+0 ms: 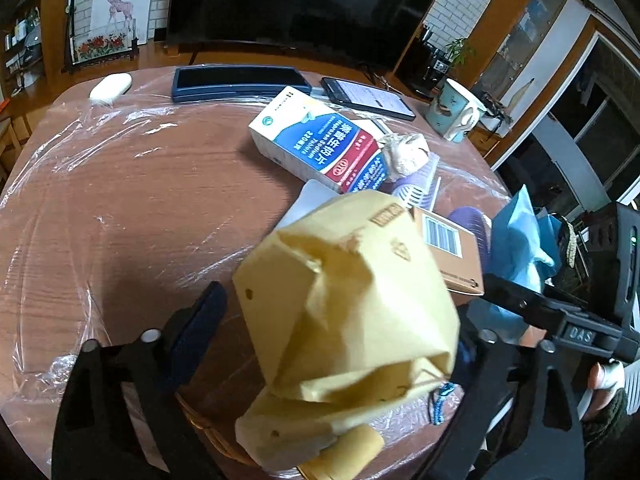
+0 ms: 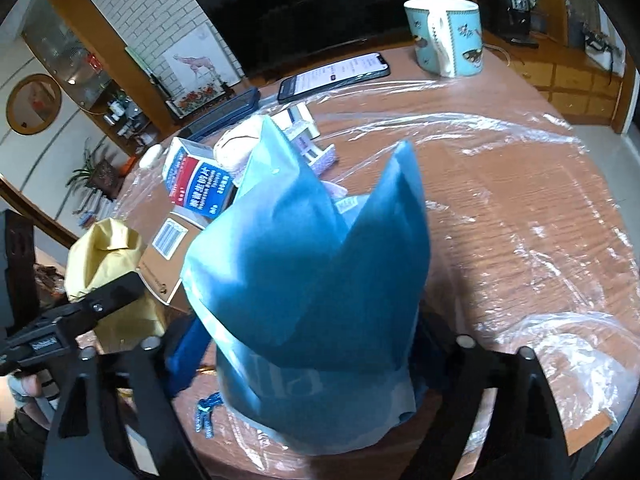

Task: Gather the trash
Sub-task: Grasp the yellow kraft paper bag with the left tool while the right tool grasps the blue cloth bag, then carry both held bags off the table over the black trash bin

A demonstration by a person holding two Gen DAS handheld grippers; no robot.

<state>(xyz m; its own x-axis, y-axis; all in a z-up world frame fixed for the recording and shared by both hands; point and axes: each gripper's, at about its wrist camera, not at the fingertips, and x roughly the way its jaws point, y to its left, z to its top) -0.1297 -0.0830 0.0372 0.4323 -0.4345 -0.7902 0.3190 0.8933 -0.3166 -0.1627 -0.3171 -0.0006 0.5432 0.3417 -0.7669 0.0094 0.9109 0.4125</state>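
L wrist view: left gripper [image 1: 340, 344] closed on yellow paper bag [image 1: 344, 312], centre-low of frame, above table [image 1: 120, 200]. Light, crumply; likely best pinched at a fold.

R wrist view: right gripper [image 2: 316, 360] clamps blue wrapper [image 2: 316, 280], frame centre. Thin, soft, probably slippery.

crumpled yellow paper bag [image 1: 352, 316]: matt paper, creased, punched with small holes
blue plastic-looking bag [image 2: 316, 280]: smooth, soft sheen, faint pale lettering
round brown wooden table [image 1: 132, 208]: visible grain, under clear wrinkled plastic film [image 2: 520, 136] that glints
white, blue and red medicine box [image 1: 320, 144]: smooth printed card, slightly glossy
brown cardboard box with a barcode [image 1: 452, 252]: matt
pale blue ceramic mug [image 2: 444, 36]: glazed, shiny
black smartphone [image 2: 336, 74]: glossy glass
left gripper [image 1: 340, 344]: matt black plastic, dark blue pads, metal screw heads
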